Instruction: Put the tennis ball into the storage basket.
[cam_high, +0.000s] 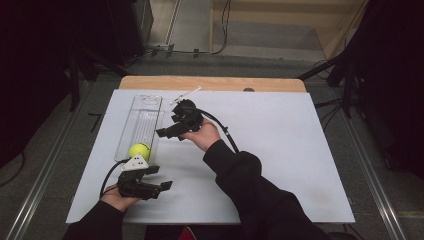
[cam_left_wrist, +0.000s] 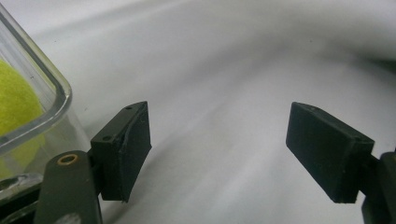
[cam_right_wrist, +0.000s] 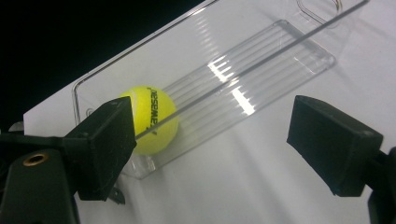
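A clear plastic tray (cam_high: 145, 112) lies lengthwise on the left of the white board. A yellow-green tennis ball (cam_high: 139, 150) rests inside its near end. My left gripper (cam_high: 161, 178) sits low, just in front of the tray's near end, open with nothing between its jaws. In the left gripper view, the ball (cam_left_wrist: 14, 102) shows behind the tray's corner (cam_left_wrist: 51, 88), left of the open gripper (cam_left_wrist: 217, 149). My right gripper (cam_high: 167, 126) hovers open just right of the tray. The right gripper view looks down on the ball (cam_right_wrist: 154, 119) and the tray (cam_right_wrist: 261, 60) through the open right gripper (cam_right_wrist: 210, 144).
The white board (cam_high: 280, 150) covers a wooden table (cam_high: 210, 82). A thin white stick (cam_high: 186, 94) lies near the board's far edge behind the right gripper. Dark floor and metal rails flank the table.
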